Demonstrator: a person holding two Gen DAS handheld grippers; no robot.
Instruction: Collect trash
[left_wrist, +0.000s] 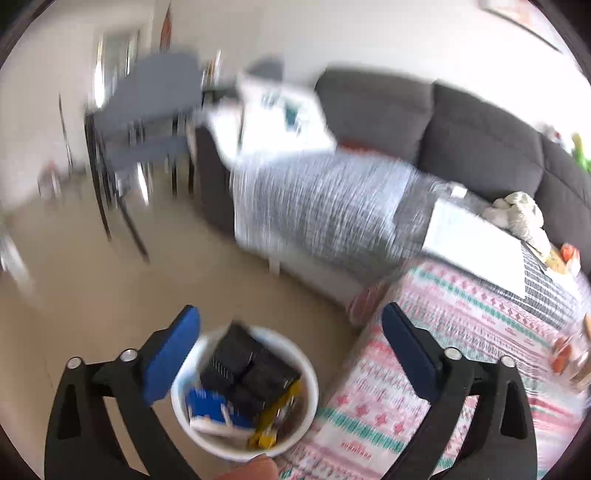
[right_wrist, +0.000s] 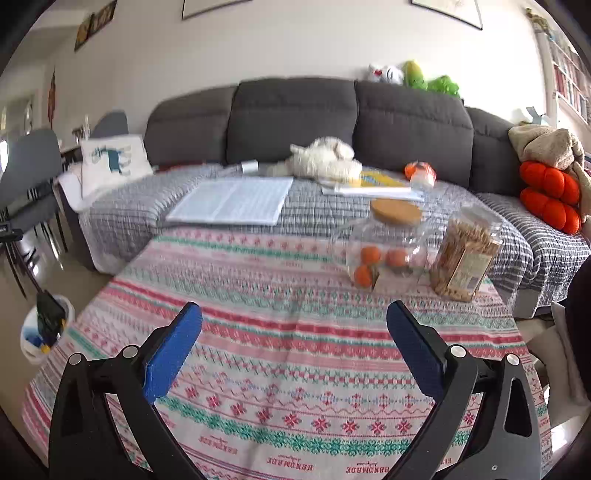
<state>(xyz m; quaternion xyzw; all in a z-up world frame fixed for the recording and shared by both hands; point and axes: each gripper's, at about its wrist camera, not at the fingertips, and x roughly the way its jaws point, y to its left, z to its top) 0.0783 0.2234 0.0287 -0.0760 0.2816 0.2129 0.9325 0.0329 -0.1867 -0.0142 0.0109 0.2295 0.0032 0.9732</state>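
Observation:
My left gripper (left_wrist: 291, 317) is open and empty, above a white trash bin (left_wrist: 310, 387) on the floor beside the table. The bin holds black, blue and yellow wrappers (left_wrist: 251, 373). The bin also shows at the far left of the right wrist view (right_wrist: 29, 343). My right gripper (right_wrist: 295, 314) is open and empty, above the patterned tablecloth (right_wrist: 288, 332). No loose trash shows on the cloth in front of it.
A glass jar with oranges (right_wrist: 384, 251) and a jar of breadsticks (right_wrist: 465, 254) stand at the table's far right. Behind is a grey sofa (right_wrist: 295, 110) with papers (right_wrist: 232, 199), a plush toy (right_wrist: 321, 158) and cushions. Grey chairs (left_wrist: 155, 110) stand to the left.

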